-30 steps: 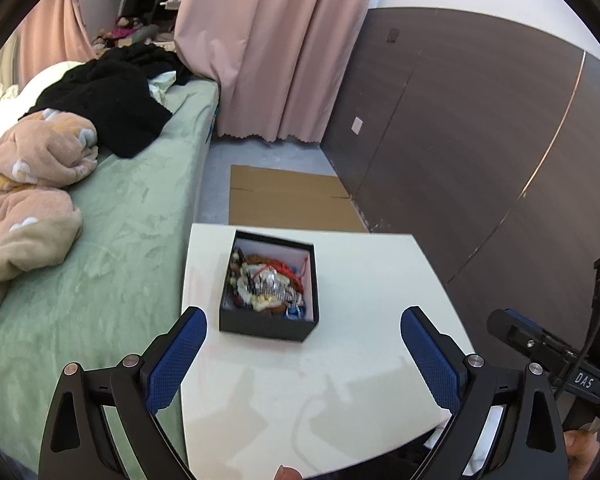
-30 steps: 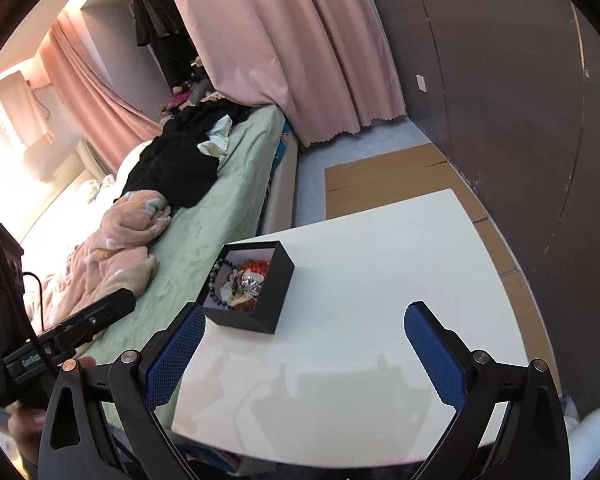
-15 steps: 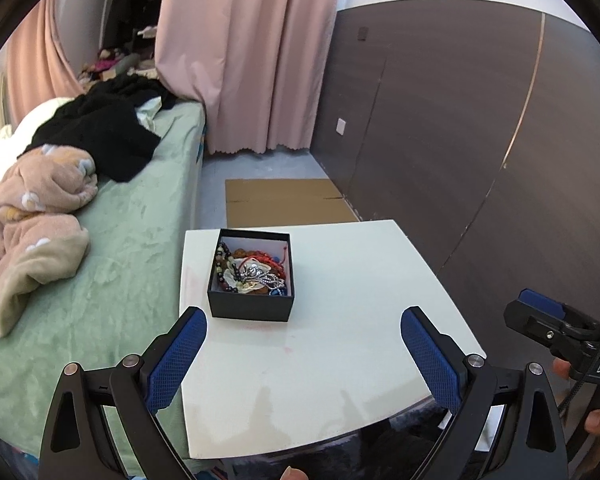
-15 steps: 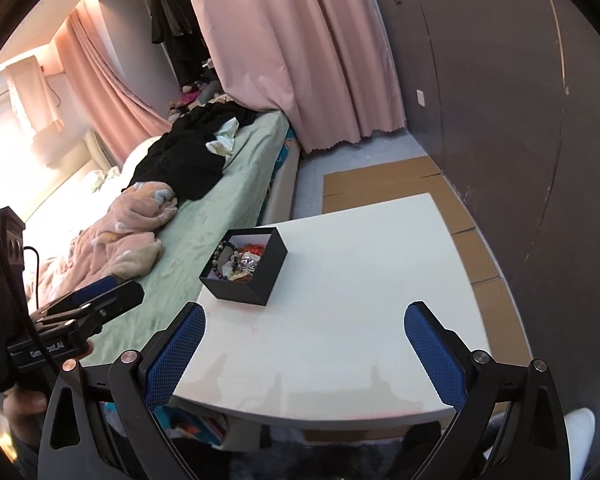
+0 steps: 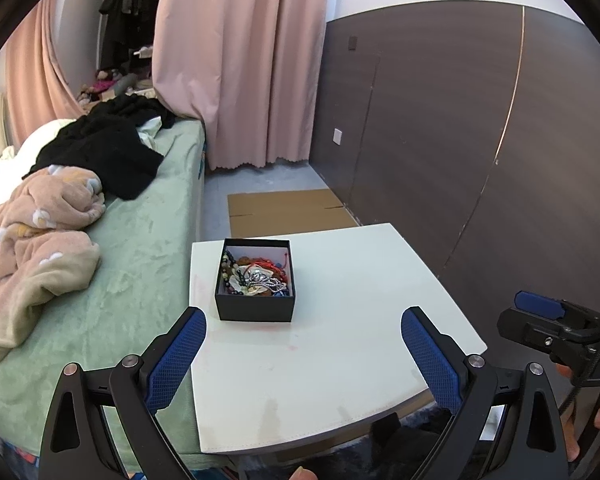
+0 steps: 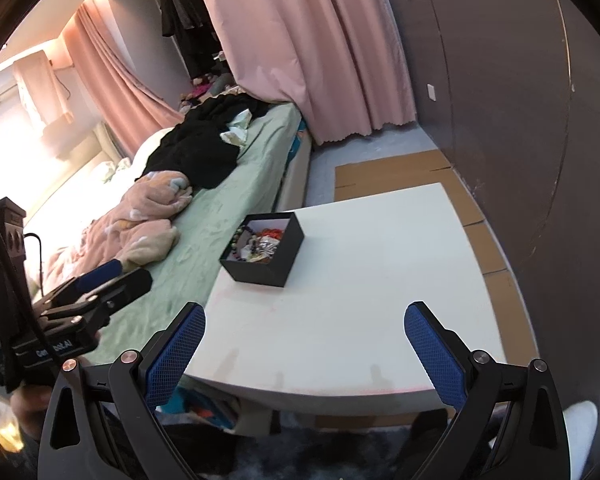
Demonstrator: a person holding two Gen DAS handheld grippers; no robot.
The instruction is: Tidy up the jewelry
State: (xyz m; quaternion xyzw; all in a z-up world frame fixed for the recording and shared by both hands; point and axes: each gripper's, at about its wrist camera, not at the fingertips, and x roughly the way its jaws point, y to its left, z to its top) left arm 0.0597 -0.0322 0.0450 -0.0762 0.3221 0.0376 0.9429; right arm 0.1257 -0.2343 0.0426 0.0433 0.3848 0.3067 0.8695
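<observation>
A small black box [image 5: 255, 285] [image 6: 265, 249] stands on the left part of a white table [image 5: 340, 344] [image 6: 364, 288], filled with a tangle of jewelry [image 5: 256, 274] [image 6: 260, 245]: beads, red cord and silver pieces. My left gripper [image 5: 303, 344] is open, held well back from the box above the table's near edge, nothing between its blue pads. My right gripper [image 6: 305, 340] is open too, near the front edge, the box ahead and to its left. Each gripper shows at the edge of the other's view.
A bed with a green cover [image 5: 132, 248], a pink blanket [image 5: 32, 232] and black clothes [image 5: 100, 152] runs along the table's left side. Flat cardboard [image 5: 288, 210] lies on the floor behind the table. A dark panelled wall [image 5: 460, 140] stands on the right, pink curtains [image 5: 236, 64] behind.
Both grippers have drawn back and upward from the table, so the box looks smaller and farther away. Both stay open.
</observation>
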